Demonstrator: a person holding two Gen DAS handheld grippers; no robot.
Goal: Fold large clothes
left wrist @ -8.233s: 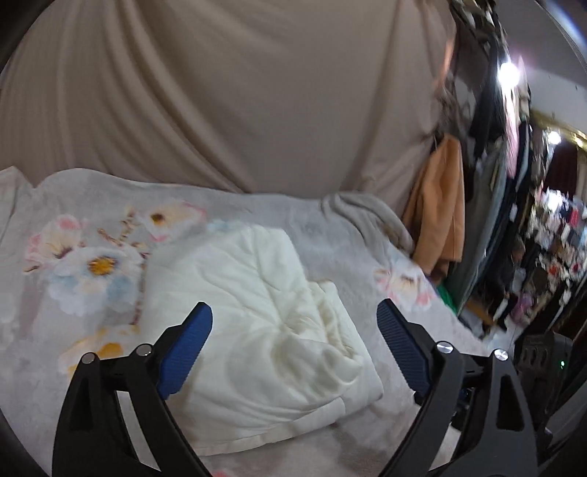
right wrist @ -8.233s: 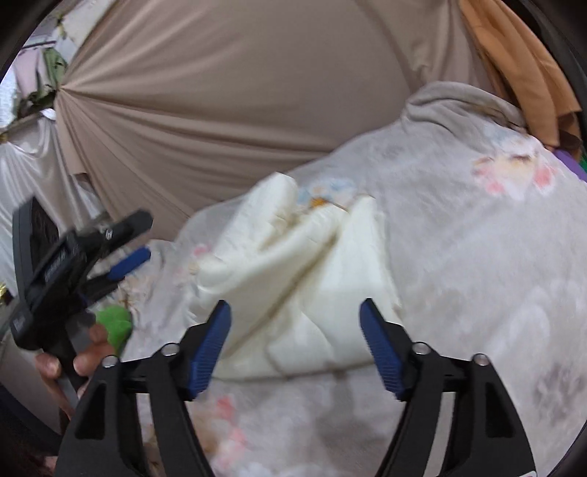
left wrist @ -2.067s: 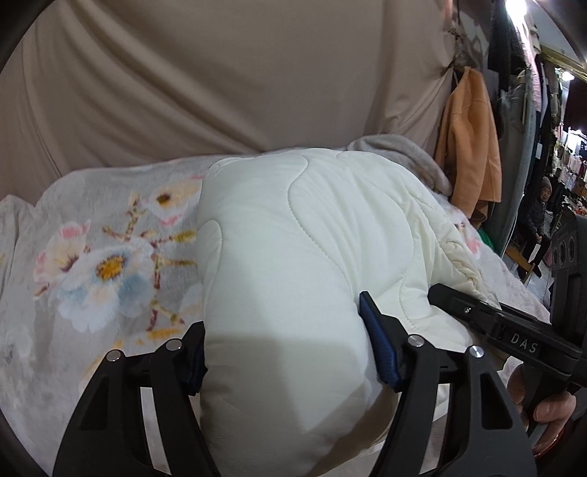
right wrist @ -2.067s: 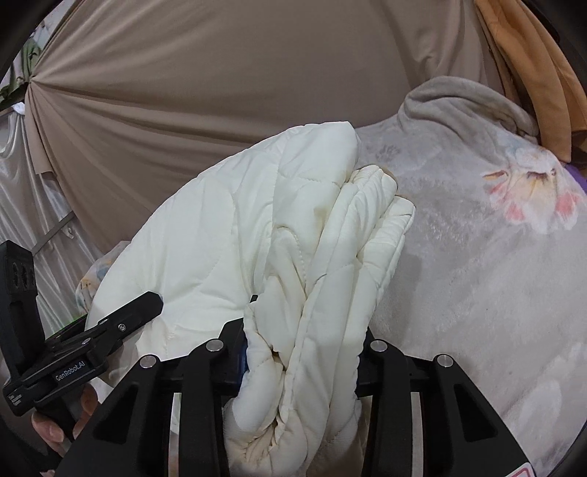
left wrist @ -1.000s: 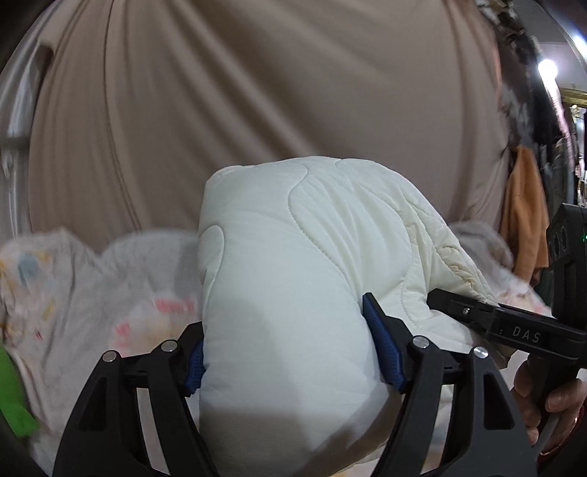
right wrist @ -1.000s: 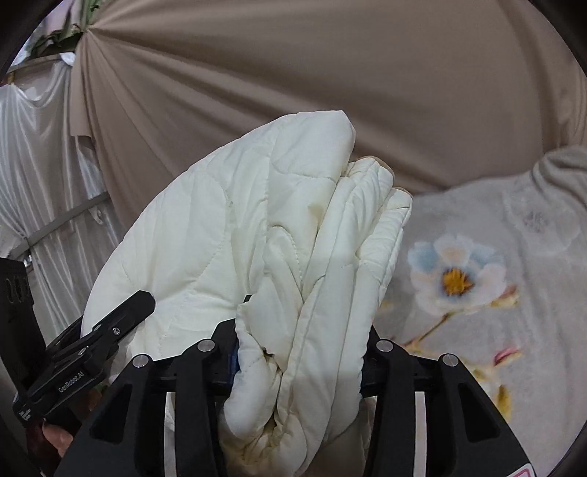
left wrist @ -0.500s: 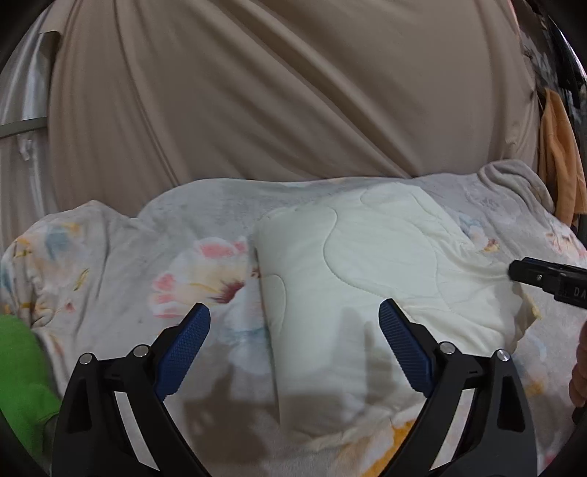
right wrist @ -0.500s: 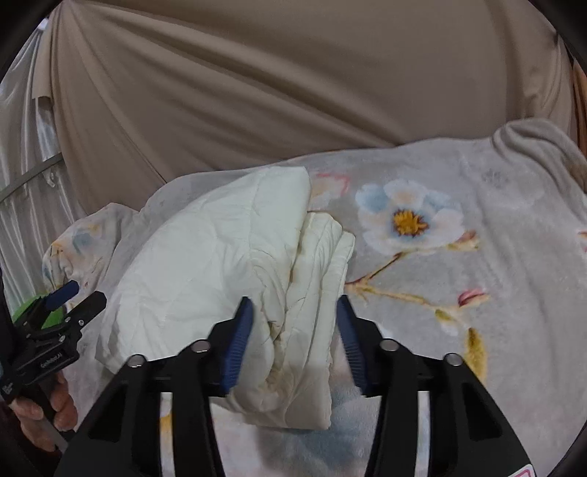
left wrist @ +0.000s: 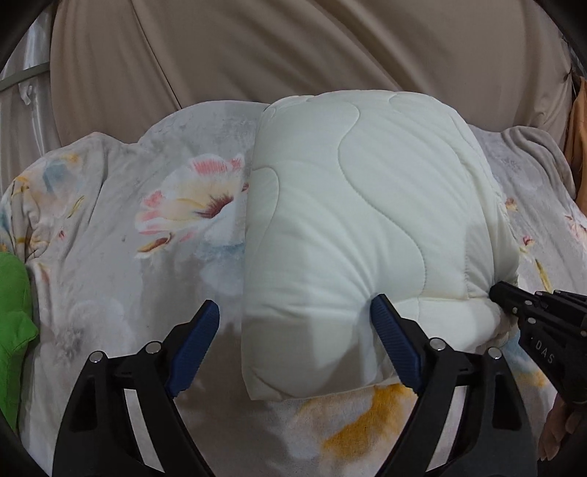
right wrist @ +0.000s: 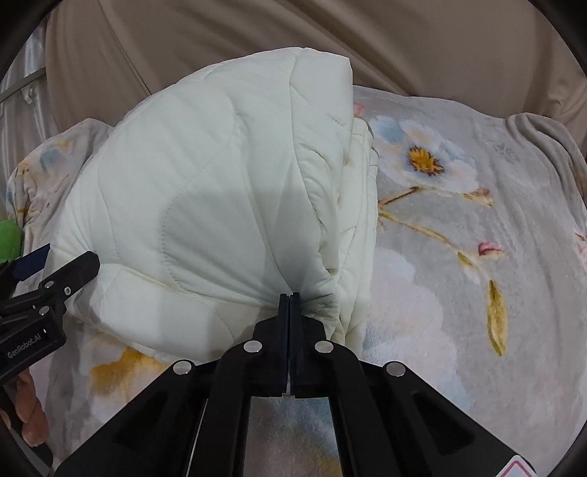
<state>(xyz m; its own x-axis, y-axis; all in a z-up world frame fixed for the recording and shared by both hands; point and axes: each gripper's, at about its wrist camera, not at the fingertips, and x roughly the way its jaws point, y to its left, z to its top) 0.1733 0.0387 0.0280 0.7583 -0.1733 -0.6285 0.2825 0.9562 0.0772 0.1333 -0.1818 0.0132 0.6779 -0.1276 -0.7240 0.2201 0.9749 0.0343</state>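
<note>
**Left wrist view: folded quilted garment on a floral blanket**

Left wrist view shows the cream quilted garment [left wrist: 359, 227] folded into a thick bundle at centre frame, resting on a pale grey fleece blanket [left wrist: 110, 257] printed with pink, blue and yellow flowers. The left gripper [left wrist: 293, 343] is released, its blue pads spread apart around the bundle's near left corner. At the right edge, the right gripper [left wrist: 513, 304] touches the bundle's near right corner.

In the right wrist view, the right gripper [right wrist: 290, 297] is clenched on a pinch of the garment [right wrist: 220, 190] at lower centre, puckering the fabric. A beige draped curtain [right wrist: 256, 33] fills the upper frame behind the blanket [right wrist: 458, 257]. Something bright green [left wrist: 13, 323] sits at the left edge. An orange garment [left wrist: 576, 146] hangs at the far right.
</note>
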